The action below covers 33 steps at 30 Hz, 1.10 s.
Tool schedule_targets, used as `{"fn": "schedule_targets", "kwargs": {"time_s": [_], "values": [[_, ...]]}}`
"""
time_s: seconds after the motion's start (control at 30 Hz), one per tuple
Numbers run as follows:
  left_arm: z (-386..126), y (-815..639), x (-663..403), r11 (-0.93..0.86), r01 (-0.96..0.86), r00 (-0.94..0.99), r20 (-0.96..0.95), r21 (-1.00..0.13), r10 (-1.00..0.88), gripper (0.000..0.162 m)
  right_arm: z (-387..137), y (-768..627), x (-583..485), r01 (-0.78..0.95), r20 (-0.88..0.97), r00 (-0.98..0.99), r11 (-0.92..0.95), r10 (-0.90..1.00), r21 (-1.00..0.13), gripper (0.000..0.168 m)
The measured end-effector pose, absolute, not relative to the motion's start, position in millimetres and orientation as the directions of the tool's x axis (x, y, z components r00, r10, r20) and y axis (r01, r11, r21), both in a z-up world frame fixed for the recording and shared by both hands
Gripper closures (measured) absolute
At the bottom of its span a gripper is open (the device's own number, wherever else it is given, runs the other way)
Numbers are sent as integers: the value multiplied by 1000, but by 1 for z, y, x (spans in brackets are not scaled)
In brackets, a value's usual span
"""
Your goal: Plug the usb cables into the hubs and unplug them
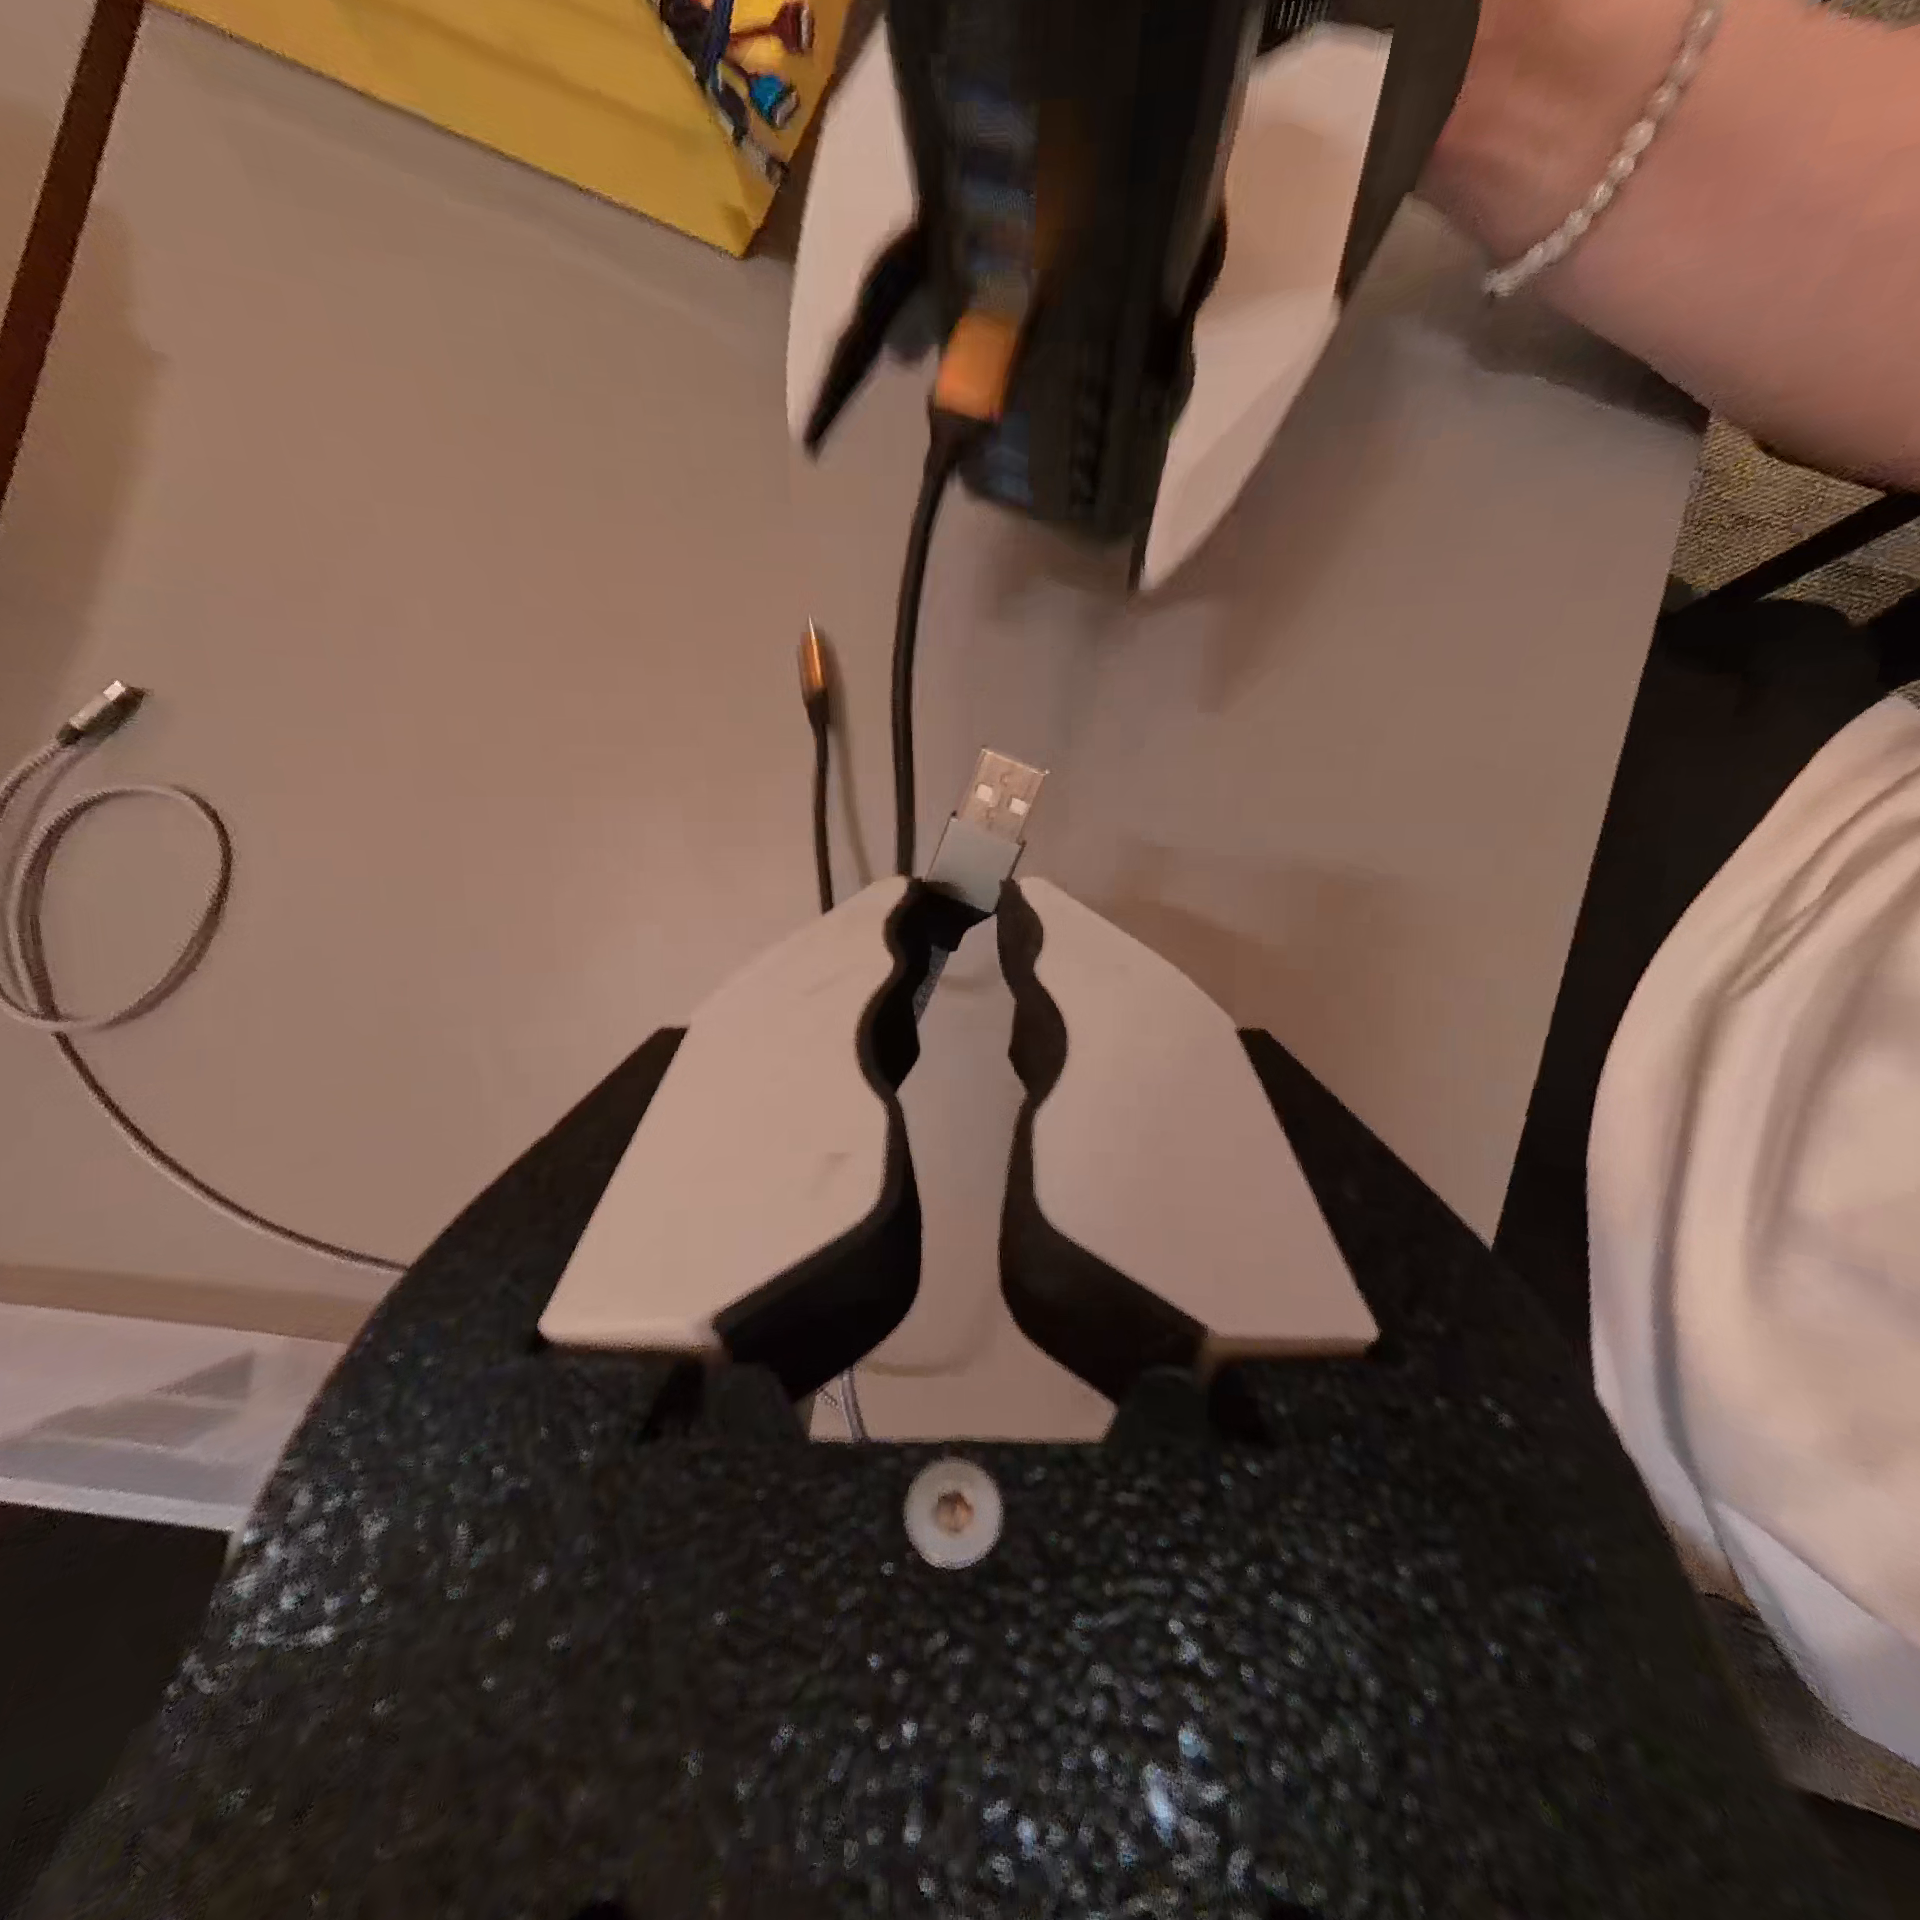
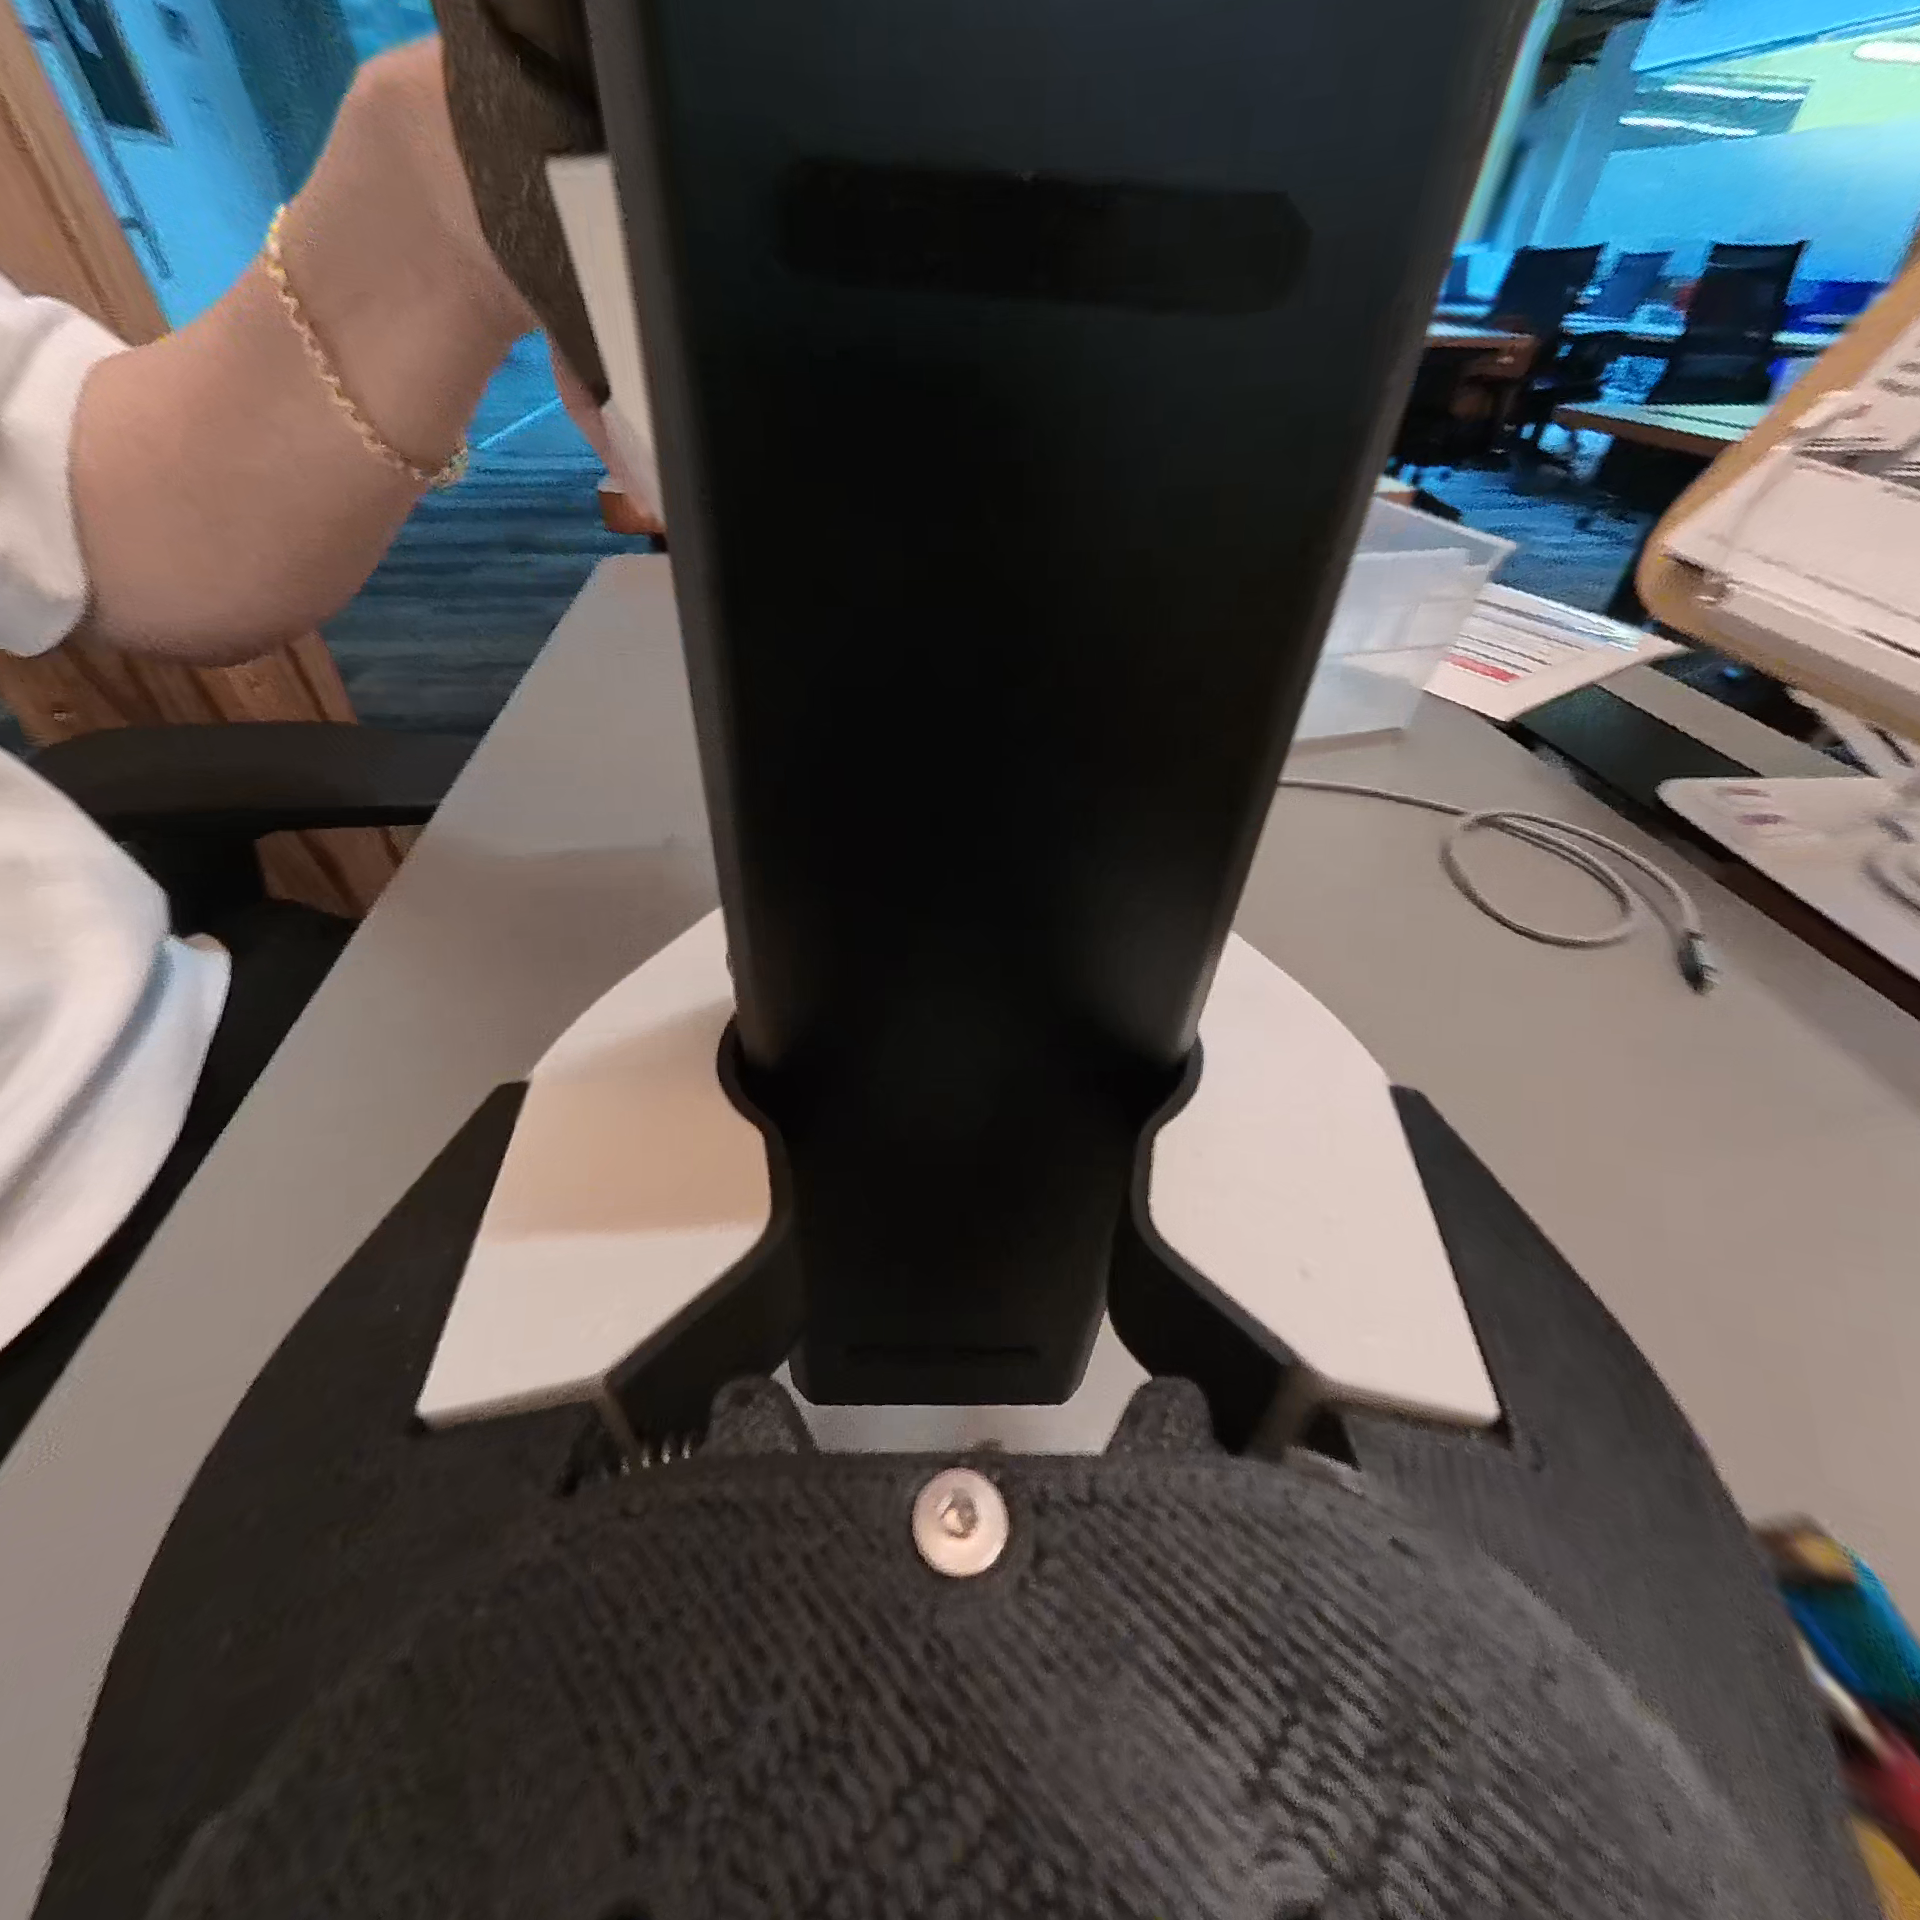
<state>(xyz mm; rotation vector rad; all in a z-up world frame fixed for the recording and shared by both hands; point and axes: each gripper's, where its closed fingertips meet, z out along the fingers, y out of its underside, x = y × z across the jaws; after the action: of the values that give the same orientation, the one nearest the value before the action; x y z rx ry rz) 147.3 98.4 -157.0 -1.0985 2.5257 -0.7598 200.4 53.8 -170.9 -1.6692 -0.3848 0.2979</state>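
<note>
Left gripper (image 1: 961, 904) clenched on silver USB plug (image 1: 987, 831); right gripper (image 2: 961, 1060) grasping black hub (image 2: 987, 623).

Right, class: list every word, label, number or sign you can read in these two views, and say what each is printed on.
No text here can be read.
yellow box: coloured print, blurred.
printed sheets at the right wrist view's right edge: too small and blurred.
sheet with a red band: too small.
black hub and USB plug: no writing shows.
</note>
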Motion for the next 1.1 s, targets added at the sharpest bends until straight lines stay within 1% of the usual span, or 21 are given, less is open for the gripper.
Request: {"fn": "schedule_targets", "kwargs": {"time_s": [0.13,0.23,0.3,0.37,0.4,0.47,0.53,0.67,0.8,0.87,0.97,1.03,1.1], "values": [[-207,109,138,582,-599,-691,-13,-549,-723,150,-168,42,222,73,32,935,-105,353,-992,96],[-248,101,135,561,-581,-725,61,-589,-686,149,-166,39,225,79,41,938,-97,344,-992,96],[-263,98,138,549,-553,-745,78,-626,-662,149,-165,39,223,85,48,937,-94,346,-992,96],[-270,96,141,548,-513,-765,62,-661,-641,144,-167,40,222,93,51,936,-104,348,-990,96],[-273,93,140,546,-499,-777,69,-673,-625,138,-168,40,222,95,51,935,-108,352,-990,96],[-277,91,135,559,-480,-801,78,-676,-594,139,-169,41,221,97,52,933,-109,355,-989,96],[-277,96,132,602,-455,-815,35,-657,-578,135,-169,41,221,91,47,933,-108,357,-990,96],[-252,115,139,719,-367,-806,-184,-591,-562,135,-170,39,226,96,52,938,-113,343,-989,96],[-215,137,162,746,-323,-737,-339,-583,-584,133,-165,34,232,82,48,945,-91,325,-993,96],[-203,156,180,724,-352,-666,-385,-593,-639,134,-164,32,233,88,55,947,-90,317,-992,96],[-207,169,201,649,-456,-607,-320,-609,-727,135,-162,30,236,87,57,949,-85,310,-993,96],[-218,177,212,632,-525,-565,-322,-570,-760,136,-161,29,237,87,58,950,-81,306,-993,96],[-235,189,219,536,-665,-460,-280,-520,-843,136,-161,28,237,86,58,951,-80,305,-993,96]]}}
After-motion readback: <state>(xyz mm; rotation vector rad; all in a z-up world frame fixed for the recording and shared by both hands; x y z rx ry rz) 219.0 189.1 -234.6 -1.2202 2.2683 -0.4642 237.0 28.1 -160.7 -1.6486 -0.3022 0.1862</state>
